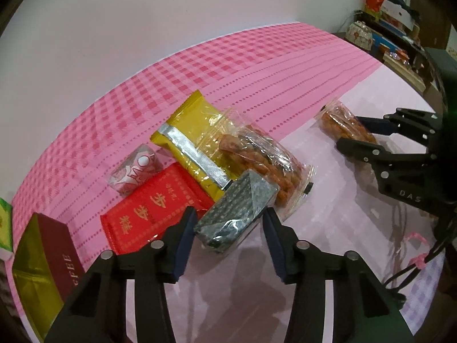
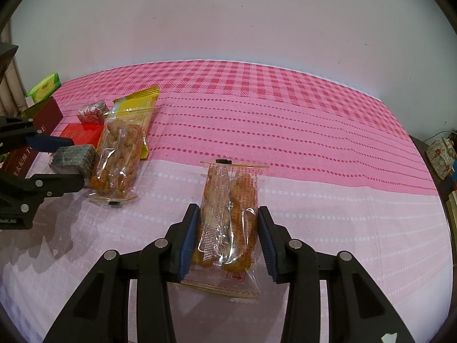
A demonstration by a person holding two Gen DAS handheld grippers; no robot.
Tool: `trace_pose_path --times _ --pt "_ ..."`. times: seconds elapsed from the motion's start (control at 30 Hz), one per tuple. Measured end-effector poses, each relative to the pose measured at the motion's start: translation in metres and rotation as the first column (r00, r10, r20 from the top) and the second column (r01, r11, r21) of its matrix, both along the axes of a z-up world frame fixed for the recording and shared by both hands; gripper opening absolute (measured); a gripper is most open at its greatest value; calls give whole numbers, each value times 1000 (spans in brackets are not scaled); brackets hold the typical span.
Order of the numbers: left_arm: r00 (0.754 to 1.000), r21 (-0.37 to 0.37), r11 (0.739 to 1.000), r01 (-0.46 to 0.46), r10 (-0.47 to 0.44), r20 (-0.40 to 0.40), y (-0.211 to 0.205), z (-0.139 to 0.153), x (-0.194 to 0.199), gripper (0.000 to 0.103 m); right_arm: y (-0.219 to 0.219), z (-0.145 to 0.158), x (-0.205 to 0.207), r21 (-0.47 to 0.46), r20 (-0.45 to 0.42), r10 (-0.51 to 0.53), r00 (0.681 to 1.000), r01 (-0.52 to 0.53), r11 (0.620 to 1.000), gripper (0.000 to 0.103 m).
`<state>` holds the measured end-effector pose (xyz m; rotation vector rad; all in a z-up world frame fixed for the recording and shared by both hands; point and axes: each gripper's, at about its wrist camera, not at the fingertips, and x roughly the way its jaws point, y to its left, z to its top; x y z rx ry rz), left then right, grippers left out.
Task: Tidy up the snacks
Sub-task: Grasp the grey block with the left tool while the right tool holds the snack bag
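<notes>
Five snacks grouped toward surface (image 2: 285,131) left edge. Left gripper (image 1: 228,225) fingers pinching grey packet (image 1: 237,208) beside group. Right gripper (image 2: 228,231) fingers pinching twist-snack pack (image 2: 228,223), apart, still to join.

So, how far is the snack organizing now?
Done, it seems: red packet, yellow packet, small wrapped candy and one fried-twist bag lie grouped. In hand: left gripper around the grey speckled packet; right gripper shut on the second fried-twist bag, lying apart.
</notes>
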<state>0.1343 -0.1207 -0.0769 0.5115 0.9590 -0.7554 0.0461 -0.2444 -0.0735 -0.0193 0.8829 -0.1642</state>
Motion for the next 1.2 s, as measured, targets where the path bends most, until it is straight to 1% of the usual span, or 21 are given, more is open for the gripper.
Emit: trace_pose_path --times 0.03,0.1,0.17,0.3,0.43,0.7,0.97,1.03,1.2 --pt "1000 -3 1000 2 -2 -5 0 1 -1 45 0 0 0 0 0 0 1000 0 1000 38" --pt "1000 -13 1000 14 -15 -25 -1 2 -3 39 0 0 0 -1 0 0 1000 0 1000 38" --pt "999 -15 1000 25 -26 -36 -2 3 -5 37 0 0 0 0 0 0 1000 0 1000 38" --pt "999 -5 1000 11 -11 -49 -3 0 -5 37 0 0 0 0 0 1 1000 -1 1000 38" --pt "998 -15 1000 -13 12 -68 -6 -3 -1 37 -1 0 0 0 0 1 1000 -1 1000 39" --pt "998 -10 1000 -16 15 -54 -6 -5 0 34 -1 0 0 0 0 1 1000 -1 1000 39" --pt "996 -18 997 -71 70 -58 0 0 -3 30 -1 0 0 2 1 0 1000 0 1000 39" --pt "995 -22 996 -92 90 -49 5 4 -5 29 -1 0 0 2 1 0 1000 0 1000 39" --pt "987 -33 987 -155 153 -57 20 15 -11 28 -1 0 0 2 1 0 1000 0 1000 39"
